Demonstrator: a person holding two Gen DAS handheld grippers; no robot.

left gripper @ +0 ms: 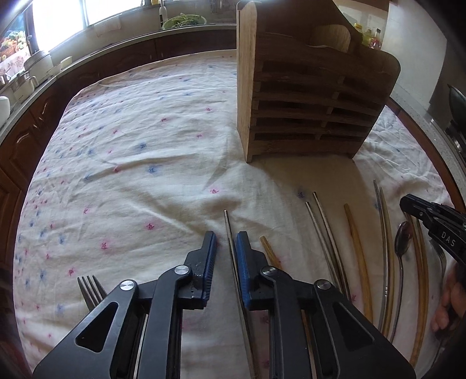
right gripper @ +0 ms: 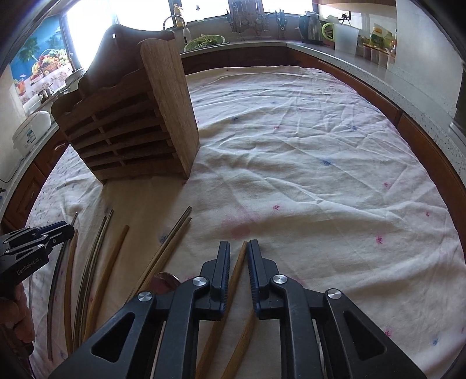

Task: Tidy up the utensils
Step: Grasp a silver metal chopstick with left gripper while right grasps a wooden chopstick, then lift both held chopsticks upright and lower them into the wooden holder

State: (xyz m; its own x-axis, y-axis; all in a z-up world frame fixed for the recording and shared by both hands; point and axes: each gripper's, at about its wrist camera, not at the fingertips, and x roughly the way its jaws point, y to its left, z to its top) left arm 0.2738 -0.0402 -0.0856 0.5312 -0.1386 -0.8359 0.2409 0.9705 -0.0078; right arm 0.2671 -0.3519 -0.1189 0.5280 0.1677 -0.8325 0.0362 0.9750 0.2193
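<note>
A wooden slatted utensil rack [left gripper: 305, 102] stands on the cloth-covered table [left gripper: 139, 151]; it also shows in the right wrist view [right gripper: 131, 125]. Several metal and wooden chopsticks lie in front of it. My left gripper [left gripper: 226, 242] is open, its jaws either side of a metal chopstick [left gripper: 230, 233]. A fork [left gripper: 90, 291] lies to its left and a spoon [left gripper: 403, 236] to its right. My right gripper [right gripper: 238, 250] is open, its jaws either side of a wooden chopstick [right gripper: 237, 271]. Each gripper shows at the edge of the other's view: the right one [left gripper: 407, 204], the left one [right gripper: 65, 230].
A white floral tablecloth [right gripper: 305, 163] covers the table. Kitchen counters ring it, with a kettle [right gripper: 310, 26], a pitcher [right gripper: 345, 38], a green colander [right gripper: 205, 40] and a rice cooker [right gripper: 32, 131]. A round metal piece [right gripper: 164, 281] lies by my right gripper's left finger.
</note>
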